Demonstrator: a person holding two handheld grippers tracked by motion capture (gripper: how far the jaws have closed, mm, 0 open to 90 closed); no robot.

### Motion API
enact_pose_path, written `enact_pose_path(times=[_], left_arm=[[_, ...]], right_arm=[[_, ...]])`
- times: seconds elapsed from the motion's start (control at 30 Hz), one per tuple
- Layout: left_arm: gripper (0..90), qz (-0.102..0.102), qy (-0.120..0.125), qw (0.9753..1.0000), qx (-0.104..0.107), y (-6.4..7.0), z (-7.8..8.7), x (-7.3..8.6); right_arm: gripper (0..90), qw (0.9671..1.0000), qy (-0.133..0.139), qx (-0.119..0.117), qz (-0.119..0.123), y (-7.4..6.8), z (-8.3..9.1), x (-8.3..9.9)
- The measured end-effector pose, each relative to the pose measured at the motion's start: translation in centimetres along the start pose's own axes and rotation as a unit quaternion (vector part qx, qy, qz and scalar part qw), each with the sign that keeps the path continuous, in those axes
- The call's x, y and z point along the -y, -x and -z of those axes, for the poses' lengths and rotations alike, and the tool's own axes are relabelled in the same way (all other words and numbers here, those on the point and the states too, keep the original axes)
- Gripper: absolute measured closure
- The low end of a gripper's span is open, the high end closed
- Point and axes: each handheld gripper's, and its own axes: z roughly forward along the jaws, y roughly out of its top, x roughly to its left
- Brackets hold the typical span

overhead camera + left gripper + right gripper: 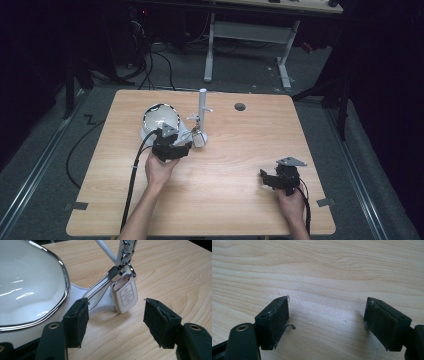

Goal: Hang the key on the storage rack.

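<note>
From the high view I saw my left gripper (181, 148) held up close to a small white stand (202, 107) near the middle of the wooden table (230, 200), with a white bowl (160, 118) just to its left. A key fob (198, 138) hung from the stand's short arm, right in front of that gripper. My right gripper (267, 178) sat well apart, low over the table's right front part.

In the left gripper view the jaws stood spread wide, holding nothing, with the key fob (124, 295) ahead of them and between their lines. The fob was a slim white slab with a silvery edge and three outlined buttons down its face; it hung tilted from a chrome chain (126, 251), its lower end at or just above the stand's flat white base (100, 308); whether it touched I could not tell. A chrome clip (98, 289) ran from its top ring down toward the bowl. The glossy bowl (30, 287), rimmed in chrome, sat beside the left jaw.

In the right gripper view the jaws were likewise released, wide apart over bare wood grain (324, 272).
</note>
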Motion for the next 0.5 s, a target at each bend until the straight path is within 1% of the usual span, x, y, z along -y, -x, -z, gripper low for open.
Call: enact_pose_path(times=[0.27, 0.33, 0.37, 0.4, 0.43, 0.5], left_arm=[[35.8, 0.002, 0.014, 0.9999, 0.002, -0.1, 1.1, -0.1], [35.8, 0.004, 0.017, 0.9998, 0.002, -0.1, 1.2, 0.0], [35.8, 0.010, 0.021, 0.9997, 0.004, -0.3, 1.5, 0.2], [35.9, 0.012, 0.023, 0.9997, 0.004, -0.3, 1.7, 0.3], [35.8, 0.012, 0.026, 0.9996, 0.003, -0.3, 1.9, 0.4], [35.9, 0.006, 0.027, 0.9996, -0.003, -0.4, 2.3, 0.6]], right_arm=[[20.3, 1.0000, 0.000, 0.000, 0.000, 0.0, 0.0, 0.0], [20.3, 1.0000, 0.000, 0.000, 0.000, 0.0, 0.0, 0.0], [20.3, 1.0000, 0.000, 0.000, 0.000, 0.0, 0.0, 0.0], [20.3, 1.0000, 0.000, 0.000, 0.000, 0.0, 0.0, 0.0], [20.3, 1.0000, 0.000, 0.000, 0.001, 0.0, 0.0, 0.0], [20.3, 1.0000, 0.000, 0.000, 0.000, 0.0, 0.0, 0.0]])
